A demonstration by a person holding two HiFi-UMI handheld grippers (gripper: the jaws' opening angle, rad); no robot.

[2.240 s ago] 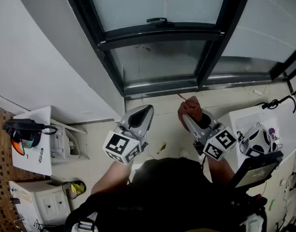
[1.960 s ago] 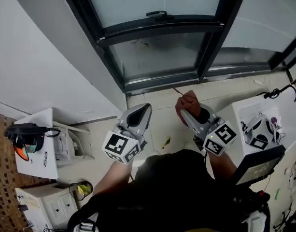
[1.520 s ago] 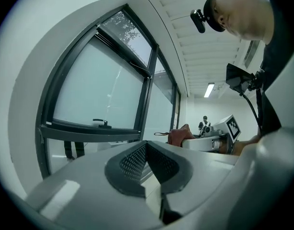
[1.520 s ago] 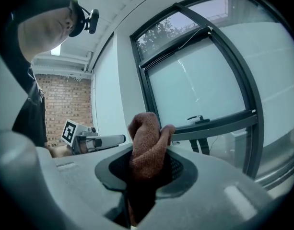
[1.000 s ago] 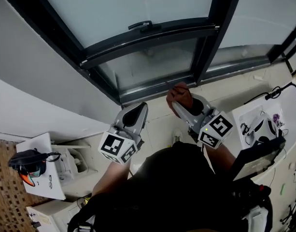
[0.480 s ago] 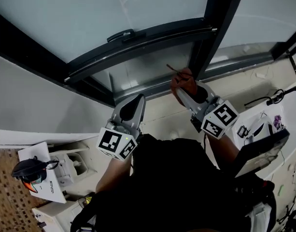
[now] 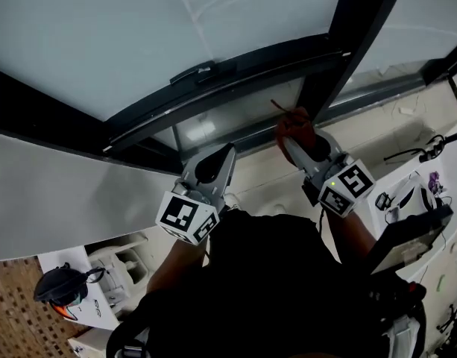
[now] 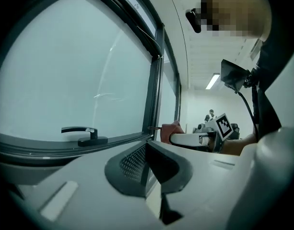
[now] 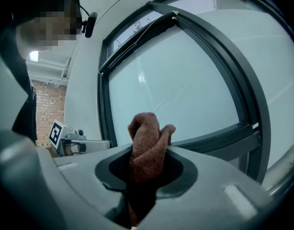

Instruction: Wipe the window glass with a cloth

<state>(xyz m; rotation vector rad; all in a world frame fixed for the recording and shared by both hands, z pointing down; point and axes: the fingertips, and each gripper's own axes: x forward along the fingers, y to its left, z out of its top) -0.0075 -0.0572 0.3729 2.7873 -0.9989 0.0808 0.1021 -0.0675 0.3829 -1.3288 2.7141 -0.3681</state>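
The right tongs [image 7: 301, 146] clamp a bunched cloth [image 9: 146, 138] low down, its wad poking out near the glass [image 9: 185, 90]; the left tongs [image 8: 158, 176] are closed on nothing. The cloth looks soft, light and floppy, so gripping the bunch's base should leave padding to press.

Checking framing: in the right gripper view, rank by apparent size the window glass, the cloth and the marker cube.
Window glass, largest.
Cloth, second, though nearness to the camera enlarges it.
Marker cube, smallest.
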